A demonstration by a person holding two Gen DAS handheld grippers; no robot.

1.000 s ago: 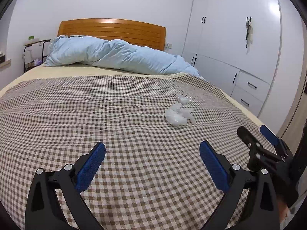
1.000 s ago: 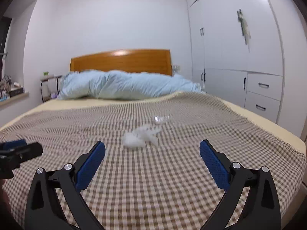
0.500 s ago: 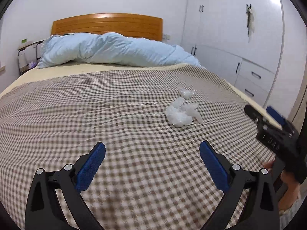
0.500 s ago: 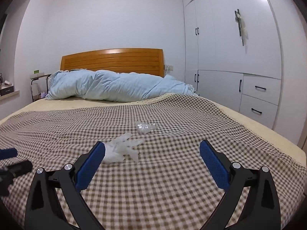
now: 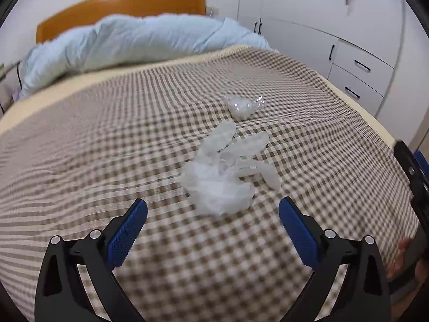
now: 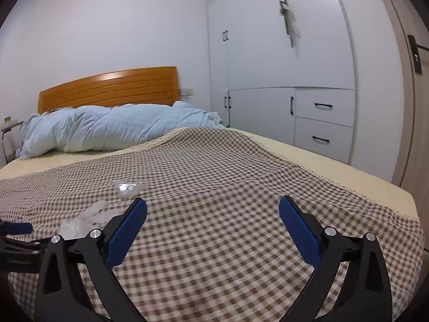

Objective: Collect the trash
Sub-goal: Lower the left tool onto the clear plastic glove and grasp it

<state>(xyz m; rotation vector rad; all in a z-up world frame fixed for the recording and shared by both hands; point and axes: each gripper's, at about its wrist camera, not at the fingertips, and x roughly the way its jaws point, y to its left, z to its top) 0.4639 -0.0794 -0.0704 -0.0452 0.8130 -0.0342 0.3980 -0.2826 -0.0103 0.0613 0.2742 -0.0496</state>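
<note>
Two pieces of trash lie on the brown-and-white checked bedspread [image 5: 107, 139]: a crumpled translucent white plastic glove [image 5: 222, 177], and just beyond it a small clear crinkled plastic wrapper [image 5: 242, 106]. Judging by the framing, the step in hand is the approach to the first pickup, with nothing collected yet. The left tongs [image 5: 213, 212] are spread wide and empty, poised close over the near edge of the glove without touching it. The next move likely calls for lowering them astride the bunched part and closing without catching the cloth. The right tongs [image 6: 213, 212] are also spread wide, holding nothing, aimed over bare bedspread to the right of both pieces.
</note>
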